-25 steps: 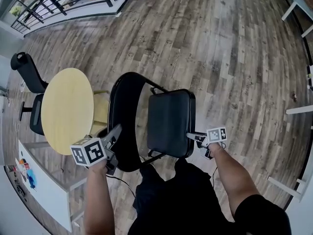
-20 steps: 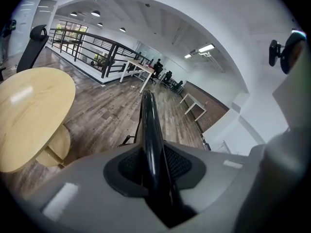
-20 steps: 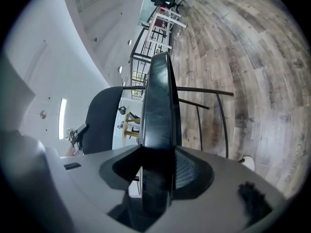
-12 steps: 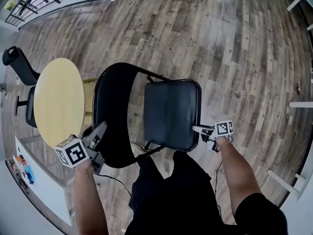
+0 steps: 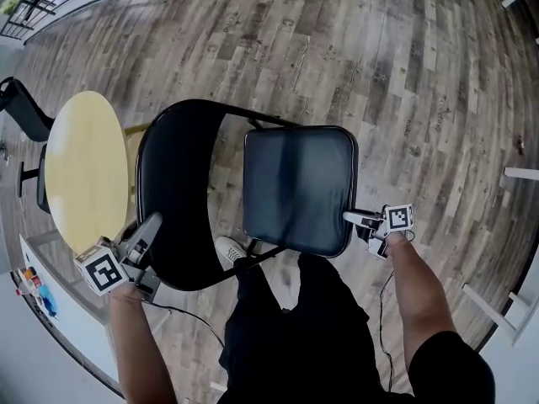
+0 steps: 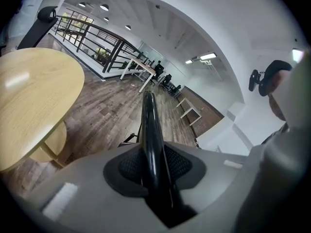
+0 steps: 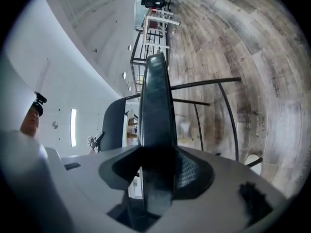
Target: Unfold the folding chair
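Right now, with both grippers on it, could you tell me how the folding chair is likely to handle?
The folding chair is probably stiff: its frame tube looks metal. The padded seat likely pivots, since the right gripper holds only its edge. That glossy tube may slip in the left gripper.

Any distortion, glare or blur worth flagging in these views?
Head view: heavy fisheye bends the floor planks; lighting even. Left gripper view: dark round vignette, glare streak along the frame tube, sheen on the round table. Right gripper view: the chair seat, close up, looks soft; the floor planks beyond are sharper.
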A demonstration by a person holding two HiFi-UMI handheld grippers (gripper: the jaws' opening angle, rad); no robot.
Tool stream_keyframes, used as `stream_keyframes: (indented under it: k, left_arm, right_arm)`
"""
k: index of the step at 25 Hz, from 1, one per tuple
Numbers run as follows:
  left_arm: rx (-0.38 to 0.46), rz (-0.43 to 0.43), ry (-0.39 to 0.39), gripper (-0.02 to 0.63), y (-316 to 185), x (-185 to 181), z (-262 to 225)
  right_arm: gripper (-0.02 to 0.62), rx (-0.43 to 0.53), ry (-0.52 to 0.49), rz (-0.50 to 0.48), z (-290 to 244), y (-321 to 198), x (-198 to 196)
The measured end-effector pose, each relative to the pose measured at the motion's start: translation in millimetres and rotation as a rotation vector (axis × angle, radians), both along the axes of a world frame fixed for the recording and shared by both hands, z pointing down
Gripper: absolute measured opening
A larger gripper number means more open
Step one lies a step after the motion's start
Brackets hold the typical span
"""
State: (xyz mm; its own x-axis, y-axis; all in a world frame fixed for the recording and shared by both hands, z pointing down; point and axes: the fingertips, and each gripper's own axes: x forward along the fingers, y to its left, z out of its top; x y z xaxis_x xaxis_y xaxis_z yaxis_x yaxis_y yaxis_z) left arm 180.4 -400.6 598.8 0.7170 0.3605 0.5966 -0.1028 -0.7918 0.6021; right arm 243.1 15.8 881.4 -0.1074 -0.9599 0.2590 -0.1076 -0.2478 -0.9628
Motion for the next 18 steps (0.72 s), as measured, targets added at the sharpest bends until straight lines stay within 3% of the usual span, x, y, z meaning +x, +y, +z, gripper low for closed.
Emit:
stream_keyframes:
  k: [18]
  left_arm:
    - [-0.1, 0.011, 0.011, 0.103, 31, 3, 45]
  right_arm:
    - [0.21, 0.031, -0.073, 0.083, 82, 65, 15]
